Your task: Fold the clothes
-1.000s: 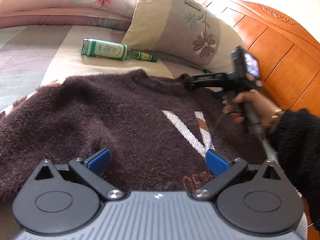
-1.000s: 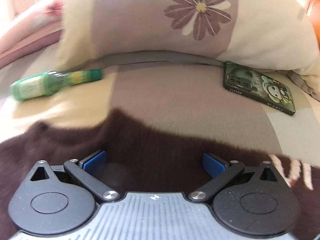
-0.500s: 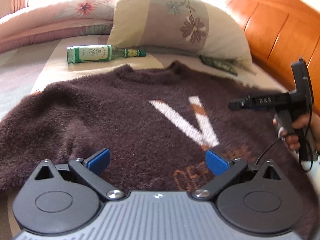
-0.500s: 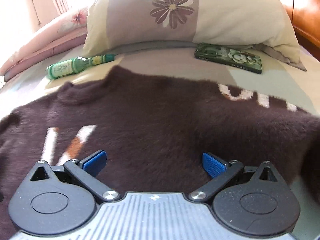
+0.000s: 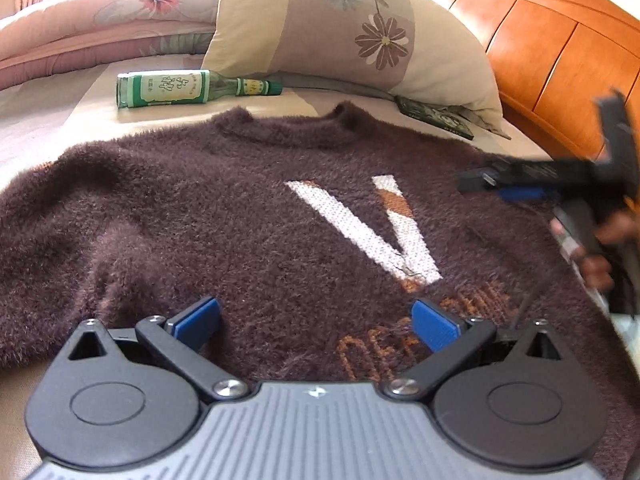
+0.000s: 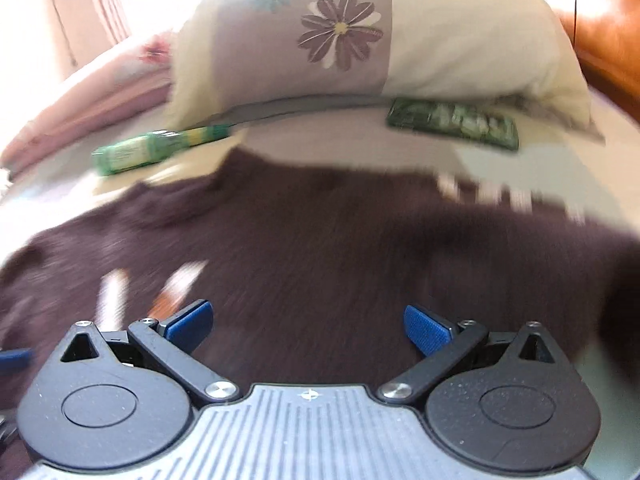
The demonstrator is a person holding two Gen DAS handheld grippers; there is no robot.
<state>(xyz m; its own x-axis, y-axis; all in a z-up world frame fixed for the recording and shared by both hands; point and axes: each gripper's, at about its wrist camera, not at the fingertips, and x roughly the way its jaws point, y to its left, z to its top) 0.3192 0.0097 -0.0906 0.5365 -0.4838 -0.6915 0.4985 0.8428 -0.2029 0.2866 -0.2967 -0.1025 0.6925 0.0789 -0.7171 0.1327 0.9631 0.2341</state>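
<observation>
Brown and fuzzy, a sweater [image 5: 240, 216] with a white V is lying flat, front up, across a bed [image 5: 48, 120], its collar pointing toward a floral pillow [image 5: 352, 36]. Near the collar, a green bottle [image 5: 180, 88] is lying on its side, and a green phone [image 6: 452, 122] is resting just below the pillow. The left hand-held gripper [image 5: 316, 320] is hovering over the sweater's lower front, jaws apart and holding nothing. The right hand-held gripper [image 6: 306, 322] is hovering over the sweater's right side, jaws also apart and empty; its view is blurring. No fold is showing yet. A grab at the thick pile risks catching one layer only, and a swung sleeve could knock the bottle rolling.
</observation>
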